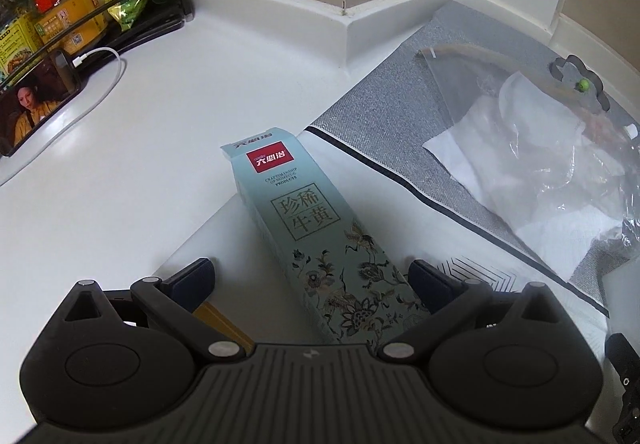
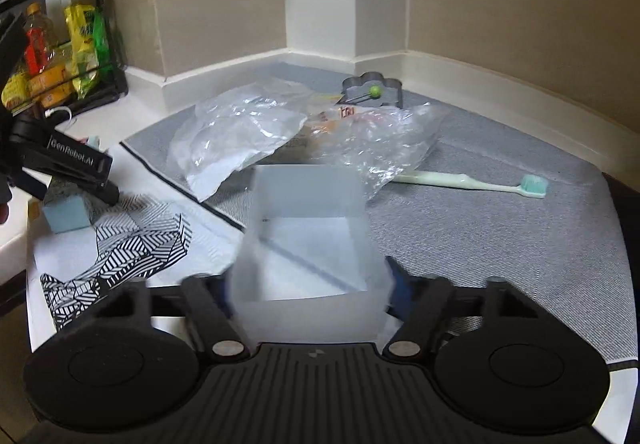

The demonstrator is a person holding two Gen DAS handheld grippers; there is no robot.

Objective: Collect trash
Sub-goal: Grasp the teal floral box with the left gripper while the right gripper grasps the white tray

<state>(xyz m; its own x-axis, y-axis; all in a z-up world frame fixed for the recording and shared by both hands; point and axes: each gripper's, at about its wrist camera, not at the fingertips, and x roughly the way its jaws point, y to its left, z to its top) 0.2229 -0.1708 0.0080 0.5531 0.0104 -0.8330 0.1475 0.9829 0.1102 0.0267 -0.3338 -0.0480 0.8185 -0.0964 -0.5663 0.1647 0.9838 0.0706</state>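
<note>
Toothpaste box (image 1: 320,240) lay between the left gripper's (image 1: 312,276) wide-spread fingers, ungrasped; the right gripper (image 2: 310,280) clamped a translucent container (image 2: 308,244).

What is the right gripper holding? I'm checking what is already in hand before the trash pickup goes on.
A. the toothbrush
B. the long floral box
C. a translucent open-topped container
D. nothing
C: in the right wrist view the right gripper has its fingers closed against both sides of the translucent container, while the toothbrush lies apart on the grey mat.
</note>
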